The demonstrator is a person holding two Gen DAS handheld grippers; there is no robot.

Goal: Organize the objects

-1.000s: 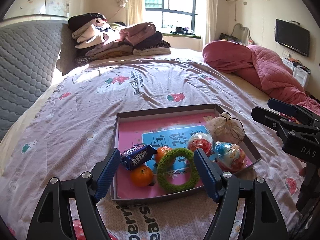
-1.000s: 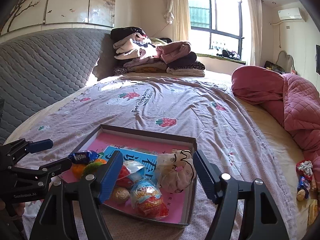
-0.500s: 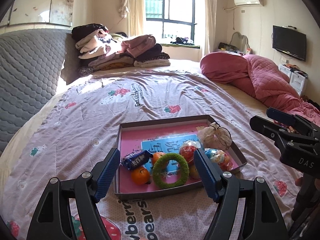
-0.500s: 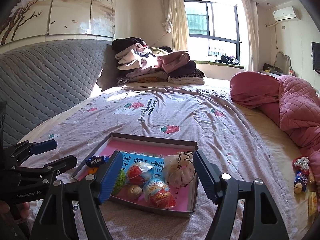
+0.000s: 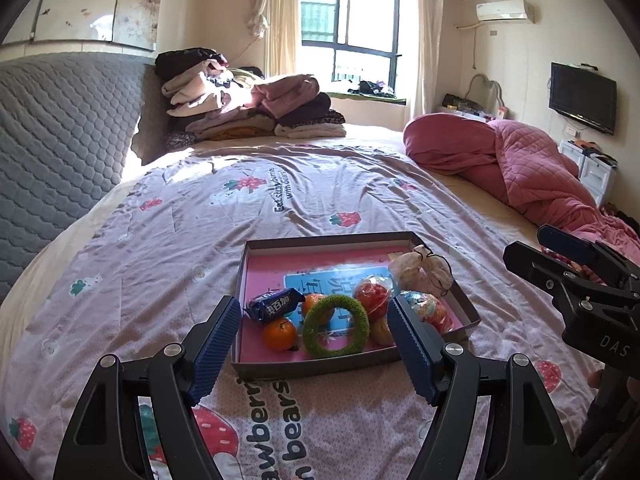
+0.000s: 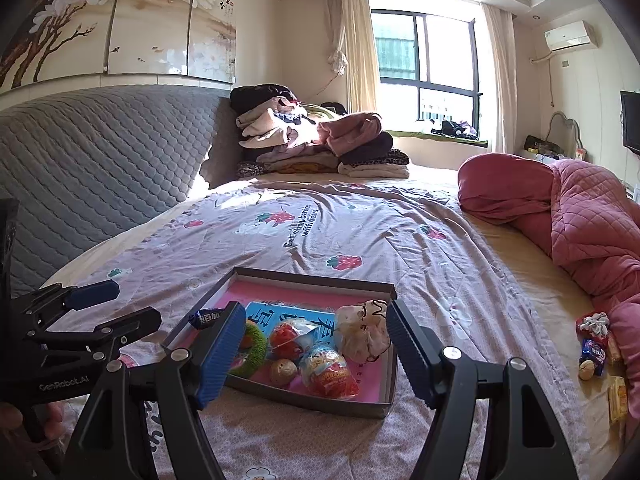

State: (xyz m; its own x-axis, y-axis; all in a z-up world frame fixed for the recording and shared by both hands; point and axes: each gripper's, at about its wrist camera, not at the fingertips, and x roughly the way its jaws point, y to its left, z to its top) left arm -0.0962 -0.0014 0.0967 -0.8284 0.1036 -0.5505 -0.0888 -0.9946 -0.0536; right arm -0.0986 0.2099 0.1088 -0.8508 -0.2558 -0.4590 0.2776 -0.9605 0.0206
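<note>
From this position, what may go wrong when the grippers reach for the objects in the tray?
The tray lies on a soft, wrinkled bedsheet, so pressing down may tilt it. The green ring sits against the orange and wrapped snacks, so grasping one may push its neighbours. Both the left gripper and the right gripper are open and empty.

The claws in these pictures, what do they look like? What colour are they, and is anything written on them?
Both are black metal frames with silver screws, and each has two fingers tipped with ribbed blue pads. The left claw carries the white letters "GenRobot.AI" on its side, seen from the right wrist camera. The right claw carries "DAS", seen from the left wrist camera. No cables show.
</note>
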